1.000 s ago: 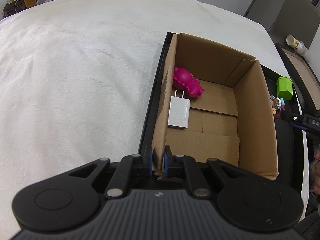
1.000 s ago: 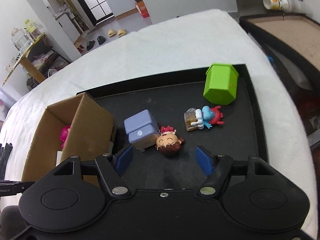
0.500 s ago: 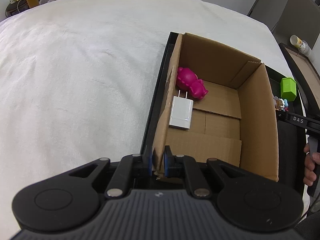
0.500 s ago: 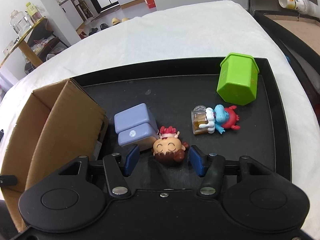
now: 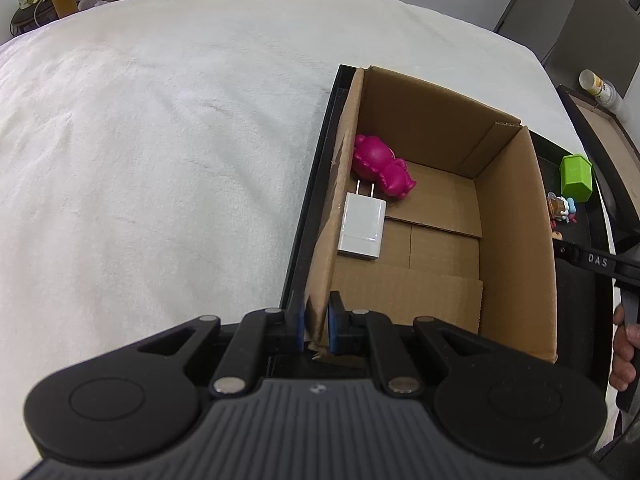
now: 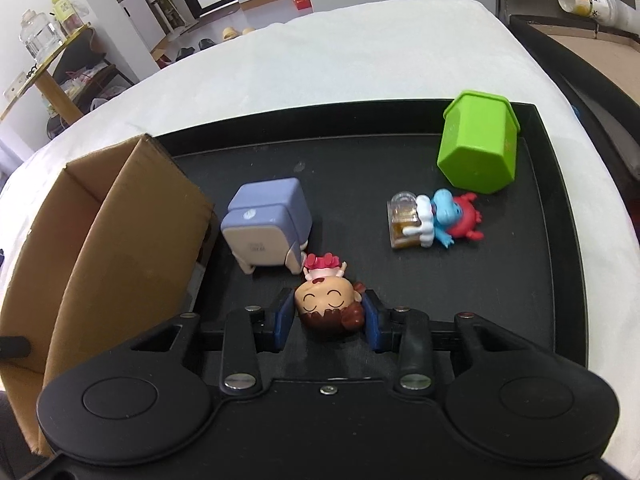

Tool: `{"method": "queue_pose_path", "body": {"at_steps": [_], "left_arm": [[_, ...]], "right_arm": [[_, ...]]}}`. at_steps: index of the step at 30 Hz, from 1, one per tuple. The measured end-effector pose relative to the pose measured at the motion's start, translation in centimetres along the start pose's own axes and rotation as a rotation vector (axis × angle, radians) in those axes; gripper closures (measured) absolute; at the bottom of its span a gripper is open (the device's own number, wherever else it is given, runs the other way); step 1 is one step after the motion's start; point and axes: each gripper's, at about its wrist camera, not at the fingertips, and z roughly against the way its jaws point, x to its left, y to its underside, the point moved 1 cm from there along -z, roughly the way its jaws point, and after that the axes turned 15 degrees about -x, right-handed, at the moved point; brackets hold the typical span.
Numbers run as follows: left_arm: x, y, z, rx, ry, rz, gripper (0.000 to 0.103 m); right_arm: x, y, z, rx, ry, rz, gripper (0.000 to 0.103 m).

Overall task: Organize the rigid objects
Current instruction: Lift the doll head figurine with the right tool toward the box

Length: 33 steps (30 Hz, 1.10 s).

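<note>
1. My left gripper (image 5: 316, 326) is pinched tight on the near corner of the cardboard box (image 5: 516, 248), one blue pad on each side of the wall.
2. My right gripper (image 6: 328, 316) is closing on the little doll figure (image 6: 328, 306). Its head sits right between the blue pads, and both look like they're already touching it.
3. The doll is lying on its back on the black tray (image 6: 552, 240), red bow pointing away from me.
4. Just beyond the doll, touching its bow end, there's a lavender boxy thing (image 6: 268, 220) tipped over, close to the box's side.
5. Further right on the tray is a blue and red figure (image 6: 448, 218) lying down, hugging a clear amber block. Just past that is a green hexagon-ish pot (image 6: 478, 148) lying on its side near the tray's far right corner.
6. Inside the box so far: a white plug charger (image 5: 362, 226) flat along the left wall, prongs toward a magenta toy (image 5: 382, 166) that touches them.
7. Tray and box sit on a surface under a white fuzzy cover (image 5: 160, 140).
</note>
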Motion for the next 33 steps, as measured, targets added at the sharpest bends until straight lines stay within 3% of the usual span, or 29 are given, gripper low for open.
{"method": "queue_pose_path", "body": {"at_steps": [10, 33], "left_arm": [[0.2, 0.1, 0.2, -0.004, 0.008, 0.012, 0.093], [0.7, -0.1, 0.5, -0.009, 0.033, 0.021, 0.092]], "right_arm": [[0.1, 0.1, 3.2, 0.023, 0.049, -0.016, 0.067], [3.9, -2.9, 7.0, -0.044, 0.081, 0.007, 0.067]]}}
